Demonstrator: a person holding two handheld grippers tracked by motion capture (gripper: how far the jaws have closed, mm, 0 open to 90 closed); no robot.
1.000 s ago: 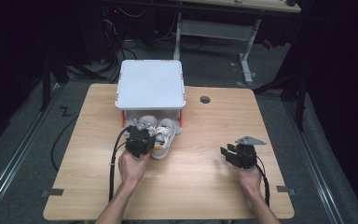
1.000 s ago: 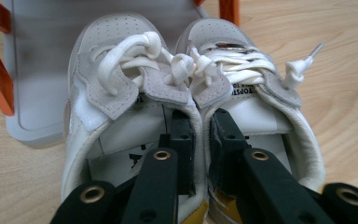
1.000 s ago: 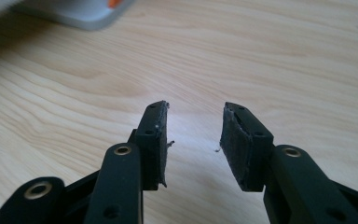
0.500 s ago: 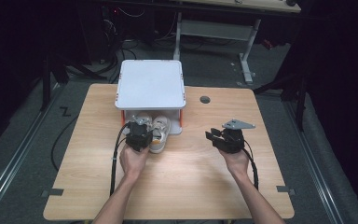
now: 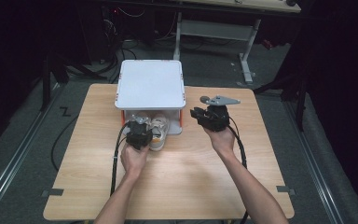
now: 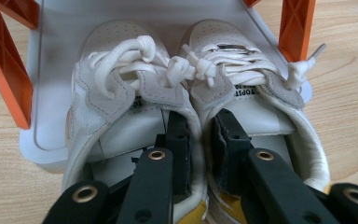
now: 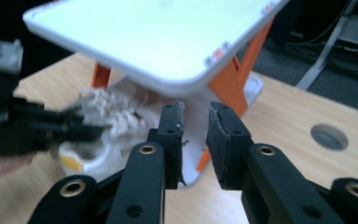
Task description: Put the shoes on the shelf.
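A pair of white lace-up sneakers (image 5: pixel 157 131) (image 6: pixel 107 88) lies toes-first on the low white shelf (image 6: pixel 46 107) of a small rack (image 5: pixel 150 84) with orange legs. Their heels stick out toward me. My left gripper (image 5: pixel 141 125) (image 6: pixel 200 123) is shut on the two inner collars, one jaw inside each shoe. My right gripper (image 5: pixel 195 113) (image 7: pixel 196 114) hovers just off the rack's front right corner, pointing at its orange leg (image 7: pixel 228 79). Its jaws stand a narrow gap apart with nothing between them. The rack's white top (image 7: pixel 168 37) hides the toes from above.
The rack stands at the back middle of the wooden table (image 5: pixel 177 186). A round cable hole (image 7: pixel 328 136) sits in the tabletop right of the rack. Cables trail from both grippers toward the front edge. Bare wood lies in front and to both sides.
My right gripper has travelled forward and left, from the table's right side up to the rack's front right corner. The left gripper has nudged the sneakers slightly farther under the rack.
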